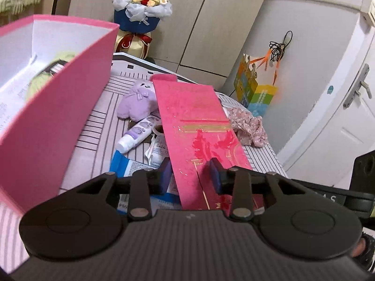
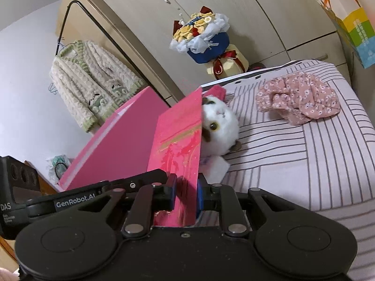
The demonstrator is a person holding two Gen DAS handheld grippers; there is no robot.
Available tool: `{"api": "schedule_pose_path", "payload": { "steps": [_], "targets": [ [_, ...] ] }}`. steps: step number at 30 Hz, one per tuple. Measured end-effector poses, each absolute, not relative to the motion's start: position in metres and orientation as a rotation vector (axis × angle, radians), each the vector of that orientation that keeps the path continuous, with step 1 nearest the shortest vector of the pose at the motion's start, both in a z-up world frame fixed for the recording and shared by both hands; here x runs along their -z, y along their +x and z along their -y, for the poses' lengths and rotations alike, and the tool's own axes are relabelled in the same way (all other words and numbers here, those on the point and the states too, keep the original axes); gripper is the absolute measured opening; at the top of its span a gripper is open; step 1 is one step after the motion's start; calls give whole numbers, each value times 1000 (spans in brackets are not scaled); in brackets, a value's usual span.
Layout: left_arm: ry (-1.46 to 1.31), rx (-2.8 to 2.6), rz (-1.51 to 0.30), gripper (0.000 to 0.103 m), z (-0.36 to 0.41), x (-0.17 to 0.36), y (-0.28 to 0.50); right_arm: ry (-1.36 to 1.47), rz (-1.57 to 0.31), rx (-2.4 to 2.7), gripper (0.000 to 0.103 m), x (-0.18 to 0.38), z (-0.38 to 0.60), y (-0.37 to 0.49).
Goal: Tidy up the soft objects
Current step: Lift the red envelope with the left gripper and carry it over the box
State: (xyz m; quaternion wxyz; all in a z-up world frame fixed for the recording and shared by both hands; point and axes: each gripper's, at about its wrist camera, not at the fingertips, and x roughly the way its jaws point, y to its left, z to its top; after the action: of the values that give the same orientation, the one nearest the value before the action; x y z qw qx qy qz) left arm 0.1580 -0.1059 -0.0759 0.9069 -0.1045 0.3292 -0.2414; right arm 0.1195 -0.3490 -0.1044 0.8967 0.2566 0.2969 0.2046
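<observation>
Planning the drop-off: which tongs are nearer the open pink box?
Left. The left tongs are right beside the pink box, which stands just to their left. The right tongs grip the red card farther right, with the left tongs between them and the box.

The pink box (image 1: pixel 54 107) runs off the left edge in the left wrist view, and the green thing (image 1: pixel 44 75) inside it is too blurry to name. The long red carton (image 1: pixel 199 140) covers the far side of the purple plush (image 1: pixel 138 100) and whatever lies under it near the tube (image 1: pixel 138 133). From the right wrist, that carton (image 2: pixel 178 145) hides the left half of the white plush (image 2: pixel 220 126). The colourful paper bag (image 2: pixel 351 23) gets cut off at the top right.
</observation>
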Motion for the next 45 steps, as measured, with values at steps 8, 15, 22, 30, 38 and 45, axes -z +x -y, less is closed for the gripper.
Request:
{"api": "schedule_pose_path", "payload": {
  "steps": [8, 15, 22, 30, 38, 45],
  "targets": [
    [-127, 529, -730, 33, 94, 56, 139, 432, -633, -399, 21, 82, 324, 90],
    [-64, 634, -756, 32, 79, 40, 113, 348, -652, -370, 21, 58, 308, 59],
    [-50, 658, -761, 32, 57, 21, 89, 270, -669, -385, 21, 33, 284, 33],
    [-44, 648, -743, 33, 25, -1, 69, 228, -658, -424, 22, 10, 253, 20],
    [-49, 613, -722, 33, -12, -18, 61, 210, -645, -490, 22, -7, 220, 26],
    [-88, 571, -689, 33, -47, -30, 80, 239, -631, -551, 25, -13, 190, 57]
  ]
}}
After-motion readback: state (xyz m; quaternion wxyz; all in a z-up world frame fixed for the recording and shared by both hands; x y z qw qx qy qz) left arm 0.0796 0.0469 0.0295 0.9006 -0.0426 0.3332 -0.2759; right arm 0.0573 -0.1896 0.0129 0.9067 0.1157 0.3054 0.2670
